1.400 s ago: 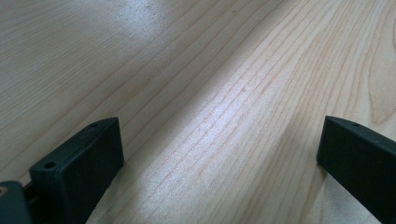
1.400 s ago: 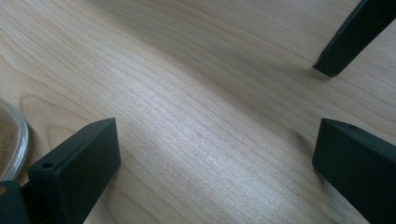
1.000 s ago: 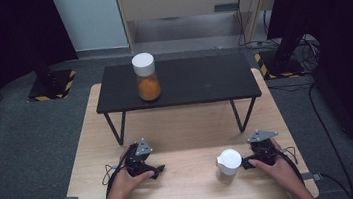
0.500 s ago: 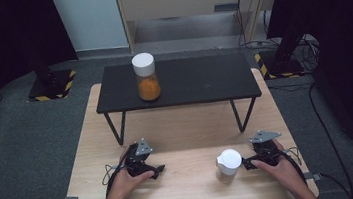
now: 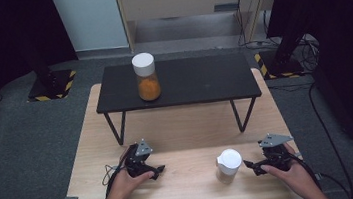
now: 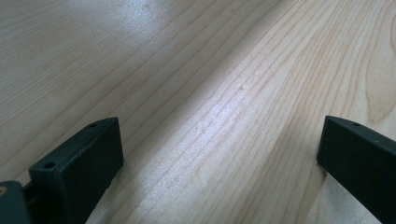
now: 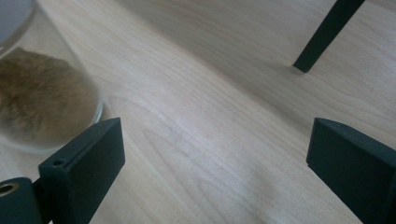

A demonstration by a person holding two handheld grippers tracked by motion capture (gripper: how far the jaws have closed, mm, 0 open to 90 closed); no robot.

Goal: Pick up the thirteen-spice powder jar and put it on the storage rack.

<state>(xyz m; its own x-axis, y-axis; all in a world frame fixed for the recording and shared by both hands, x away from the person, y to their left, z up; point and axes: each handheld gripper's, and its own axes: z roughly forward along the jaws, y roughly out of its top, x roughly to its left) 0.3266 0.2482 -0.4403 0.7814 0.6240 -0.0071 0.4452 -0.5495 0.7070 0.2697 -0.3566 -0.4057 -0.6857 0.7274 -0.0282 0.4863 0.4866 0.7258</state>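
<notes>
**Jar stands free, knock still possible**

The white-capped jar [image 5: 229, 165] of brown powder stands upright on the worktop [image 5: 183, 129], just beside the right tongs [image 5: 250, 164], whose jaws have just been closing a little yet gape, empty. A careless sideways sweep could topple it. The left tongs [image 5: 158, 171] rest wide, well apart.

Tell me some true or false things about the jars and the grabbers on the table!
1. The jar with orange powder stands on the black table. True.
2. The right gripper squeezes the jar with brown powder. False: its jaws stand open and apart from the jar, which sits beside them.
3. Both jars wear white lids. True.
4. The left gripper holds a spoon. False: its jaws are open with nothing between them, just the wooden table.
5. The brown-powder jar lies tipped over. False: it stands upright.
</notes>
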